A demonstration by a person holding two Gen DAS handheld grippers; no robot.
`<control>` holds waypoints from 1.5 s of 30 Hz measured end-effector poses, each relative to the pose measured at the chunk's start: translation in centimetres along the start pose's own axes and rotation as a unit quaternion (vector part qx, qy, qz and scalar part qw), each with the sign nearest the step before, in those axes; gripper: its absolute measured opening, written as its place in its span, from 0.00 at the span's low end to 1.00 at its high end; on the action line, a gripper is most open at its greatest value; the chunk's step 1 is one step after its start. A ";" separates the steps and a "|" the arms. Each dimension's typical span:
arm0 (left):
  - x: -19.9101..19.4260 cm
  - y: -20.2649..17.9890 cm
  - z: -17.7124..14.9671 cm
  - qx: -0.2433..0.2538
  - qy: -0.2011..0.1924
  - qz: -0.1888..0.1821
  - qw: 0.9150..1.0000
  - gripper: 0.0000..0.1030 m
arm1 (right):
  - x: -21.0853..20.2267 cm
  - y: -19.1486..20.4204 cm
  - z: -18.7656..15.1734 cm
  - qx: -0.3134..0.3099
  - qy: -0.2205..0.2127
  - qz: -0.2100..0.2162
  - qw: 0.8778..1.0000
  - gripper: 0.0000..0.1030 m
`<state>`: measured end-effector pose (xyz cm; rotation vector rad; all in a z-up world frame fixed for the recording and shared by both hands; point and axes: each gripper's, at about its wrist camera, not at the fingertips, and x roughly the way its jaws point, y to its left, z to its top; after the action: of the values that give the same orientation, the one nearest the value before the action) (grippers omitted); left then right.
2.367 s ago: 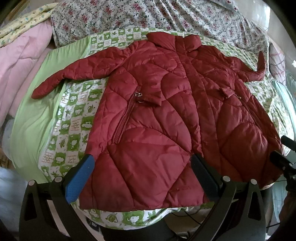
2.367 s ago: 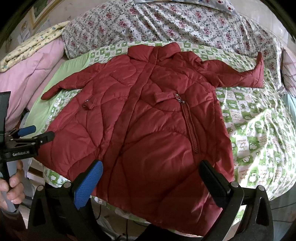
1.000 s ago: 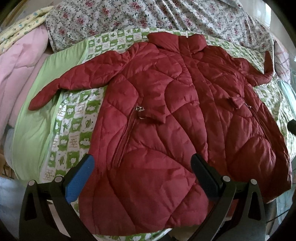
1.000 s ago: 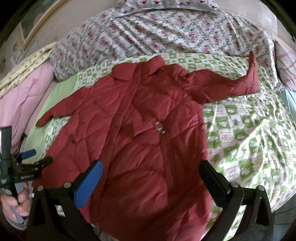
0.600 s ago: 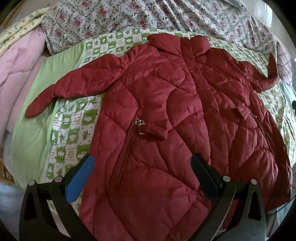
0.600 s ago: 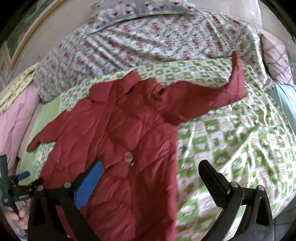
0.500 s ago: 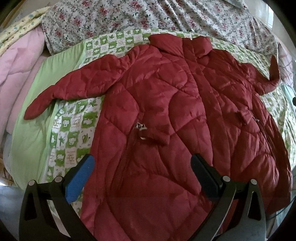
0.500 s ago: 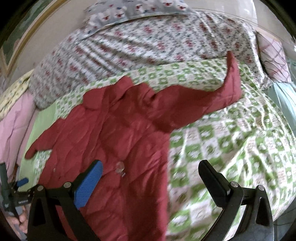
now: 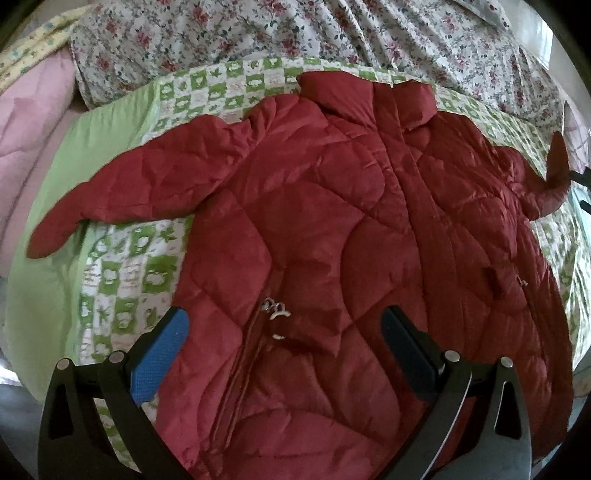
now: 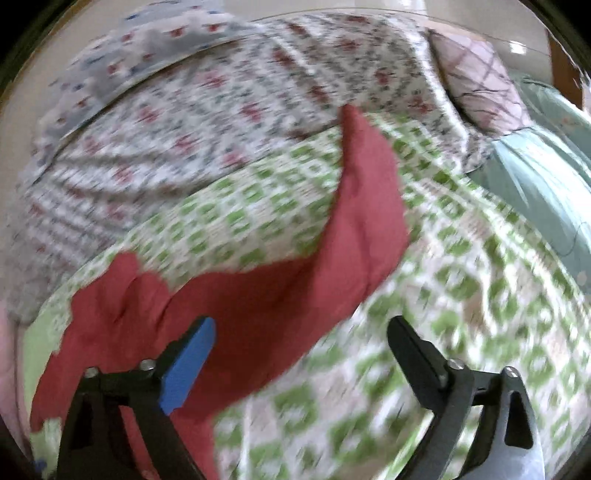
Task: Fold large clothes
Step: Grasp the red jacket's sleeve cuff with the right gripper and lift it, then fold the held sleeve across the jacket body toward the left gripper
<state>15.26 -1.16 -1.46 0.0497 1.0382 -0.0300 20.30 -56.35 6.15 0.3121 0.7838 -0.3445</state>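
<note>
A: Where is the red quilted jacket (image 9: 332,229)?

B: Spread flat, front up, on the green-and-white checked quilt (image 9: 122,273), collar (image 9: 365,99) at the far end next to the floral bedspread (image 9: 295,29). One sleeve (image 9: 140,184) stretches out from the jacket's left side in the left wrist view, its cuff lying on the plain green border (image 9: 48,229) of the quilt. The other sleeve (image 10: 354,206) runs out on the opposite side, its cuff turned up toward the floral bedspread.

A: Anything on the jacket's front?

B: A pocket zipper with metal ring pulls (image 9: 275,310) on the jacket's lower part, and a small flap (image 9: 493,284) on the other half.

A: The left gripper (image 9: 284,336)?

B: Wide apart, poised over the jacket's lower front. The blue pad (image 9: 159,354) is near the jacket's edge, the black finger (image 9: 406,347) over the middle. Neither presses on the cloth, as far as the view shows.

A: And the right gripper (image 10: 299,339)?

B: That view is blurred. Its jaws are closing but still well apart, with nothing pinched. The blue pad (image 10: 188,365) is over the jacket near that second sleeve; the black finger (image 10: 413,354) is over the checked quilt beside it.

A: Beyond the jacket?

B: Pink bedding (image 9: 29,122) past the green border, a plaid pillow (image 10: 476,77) and pale teal cloth (image 10: 546,177) past the upturned cuff.
</note>
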 end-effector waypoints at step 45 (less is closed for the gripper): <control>4.0 5.3 2.3 -0.095 0.043 -0.200 0.974 1.00 | 1.7 28.1 -19.4 -0.368 0.082 0.184 0.908 0.13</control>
<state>19.59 4.01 -3.62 -0.3360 1.1208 -0.2953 20.77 -23.75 -3.94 -0.2299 0.9432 0.3464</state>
